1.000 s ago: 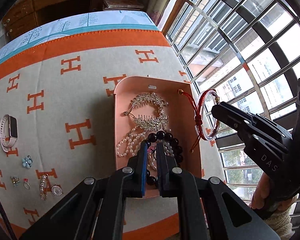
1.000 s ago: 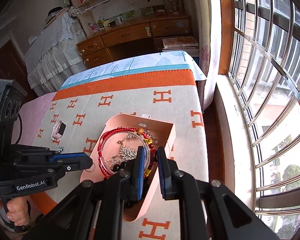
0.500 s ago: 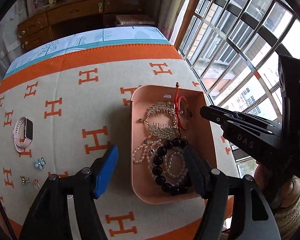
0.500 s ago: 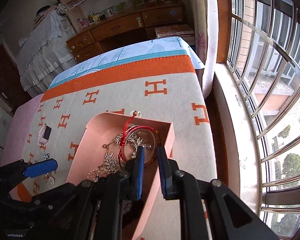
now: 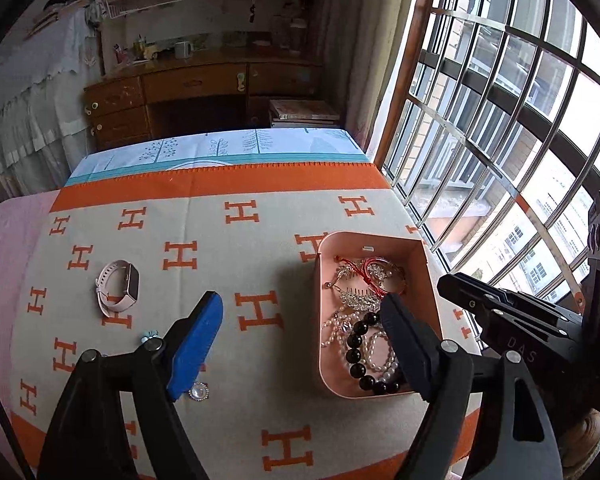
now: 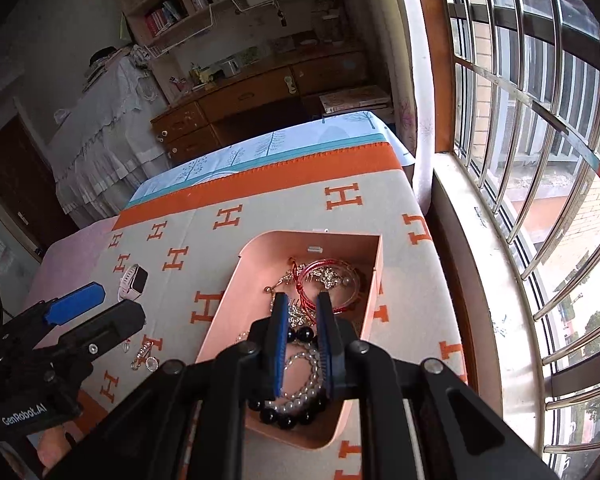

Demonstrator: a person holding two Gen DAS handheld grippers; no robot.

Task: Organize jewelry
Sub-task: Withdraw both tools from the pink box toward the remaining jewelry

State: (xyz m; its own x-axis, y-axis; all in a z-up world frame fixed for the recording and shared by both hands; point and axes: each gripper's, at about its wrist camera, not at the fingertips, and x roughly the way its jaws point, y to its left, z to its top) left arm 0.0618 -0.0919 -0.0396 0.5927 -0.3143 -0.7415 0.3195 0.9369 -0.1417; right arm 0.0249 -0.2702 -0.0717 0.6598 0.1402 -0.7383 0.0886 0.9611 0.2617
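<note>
- Since a second ago my left gripper (image 5: 300, 320) has let go of the black round-bead bracelet (image 5: 358, 354), lifted back from the salmon-pink rectangular plastic tray (image 5: 428, 280), and its jaws are opening with nothing between them.
- Over the same second the red cord bangle (image 6: 328, 280) that hung from my right gripper (image 6: 303, 320) has come to lie inside the tray, ahead of that gripper's tips, on the silver leaf-shaped hair comb (image 5: 356, 298).
- Right gripper: jaws narrow, almost together, and I see nothing pinched between the blue pads (image 6: 281, 320); it hovers over the tray's near half.
- Step, as I judge it: both drop-offs are done and I am between pieces.
- Loose pieces wait on the cream blanket with orange H letters (image 5: 236, 248) that covers the bed: a white-strapped smart watch (image 5: 118, 286) ahead and left of my left gripper, a round clear-stone brooch (image 5: 199, 392) just below its left pad, and a small blue flower clip (image 5: 148, 336) beside that finger.
- Next move, I think: swing the left gripper leftward, come down over one small piece with the jaws wide, and close gently, since these lie flat on soft cloth.
</note>
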